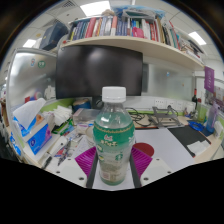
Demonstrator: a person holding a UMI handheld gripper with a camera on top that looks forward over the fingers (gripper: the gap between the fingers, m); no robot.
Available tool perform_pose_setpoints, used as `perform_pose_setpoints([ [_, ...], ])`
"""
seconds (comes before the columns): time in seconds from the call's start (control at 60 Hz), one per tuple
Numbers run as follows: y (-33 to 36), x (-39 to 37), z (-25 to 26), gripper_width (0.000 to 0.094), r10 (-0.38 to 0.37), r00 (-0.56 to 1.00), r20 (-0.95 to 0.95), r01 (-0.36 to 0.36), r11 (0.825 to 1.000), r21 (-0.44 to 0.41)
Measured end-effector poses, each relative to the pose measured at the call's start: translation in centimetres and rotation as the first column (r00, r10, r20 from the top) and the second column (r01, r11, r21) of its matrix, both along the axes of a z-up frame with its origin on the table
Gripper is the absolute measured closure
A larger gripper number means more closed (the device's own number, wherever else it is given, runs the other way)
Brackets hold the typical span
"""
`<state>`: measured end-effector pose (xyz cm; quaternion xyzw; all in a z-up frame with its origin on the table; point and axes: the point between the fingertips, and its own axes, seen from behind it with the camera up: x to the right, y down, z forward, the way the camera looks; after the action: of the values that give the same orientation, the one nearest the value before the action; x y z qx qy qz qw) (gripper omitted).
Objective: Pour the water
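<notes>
One clear plastic water bottle with a white cap and a green label point(113, 140) fills the middle of the gripper view, standing upright between the two fingers. The gripper point(114, 160) appears closed around it: the magenta pads point(86, 157) sit right against the bottle's lower sides with no gap that I can make out, so I judge it to be held, though the bottle's base is hidden and I cannot tell whether it rests on the white desk point(172, 148) or is lifted off it.

Water reaches high up in the bottle, close to the shoulder, and the cap is on. No cup or glass to receive the water is clearly visible; the desk beyond holds a dark monitor point(96, 72), a blue-and-white box point(34, 128) with tissue-like paper and scattered small clutter too small to name. A shelf of books point(122, 28) runs above.

By my reading, the task is at its start: the bottle is grasped, but nothing has been poured. Uncapping, finding a vessel and tilting all remain.
</notes>
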<state>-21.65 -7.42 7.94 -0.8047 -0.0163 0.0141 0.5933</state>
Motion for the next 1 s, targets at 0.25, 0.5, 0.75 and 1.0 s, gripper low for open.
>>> perform_pose_setpoints([
  [0.25,1.0,-0.2,0.4,0.0577,0.0,1.0,0.014,-0.001,0.998,0.056],
  [0.5,1.7,0.9,1.8,0.0632,0.014,0.997,0.071,-0.016,1.0,0.024],
  [0.75,2.9,7.3,4.8,0.0632,0.093,0.919,0.384,-0.078,0.995,-0.055],
  [1.0,6.8,12.4,5.5,0.0632,0.23,0.554,0.8,-0.111,0.973,-0.203],
])
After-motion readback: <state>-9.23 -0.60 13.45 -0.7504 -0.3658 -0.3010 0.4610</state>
